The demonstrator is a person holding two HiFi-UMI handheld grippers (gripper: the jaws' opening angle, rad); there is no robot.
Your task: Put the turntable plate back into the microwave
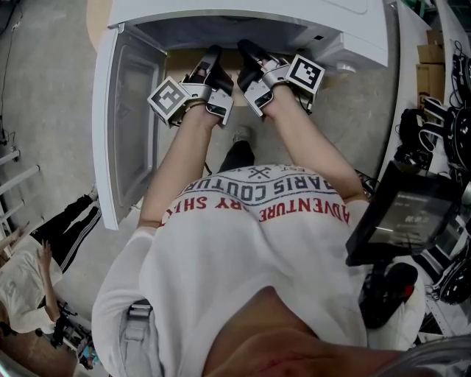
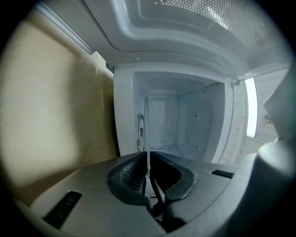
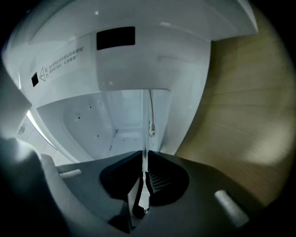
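Glass, seen edge-on as a thin clear line, sat pinched between the jaws of the left gripper (image 1: 212, 54). This was the turntable plate (image 2: 147, 139), and the right gripper (image 1: 247, 50) was closed on another part of its rim in the same way. The two-sided hold presumably kept the plate level and stopped it tipping. Both grippers reached past the open door (image 1: 125, 125) into the mouth of the microwave (image 1: 257, 15), with the plate aimed at the bare white cavity (image 2: 189, 125). Plate not yet seated, by my reading. Wood-toned desk (image 3: 240, 115) showed beside the housing.
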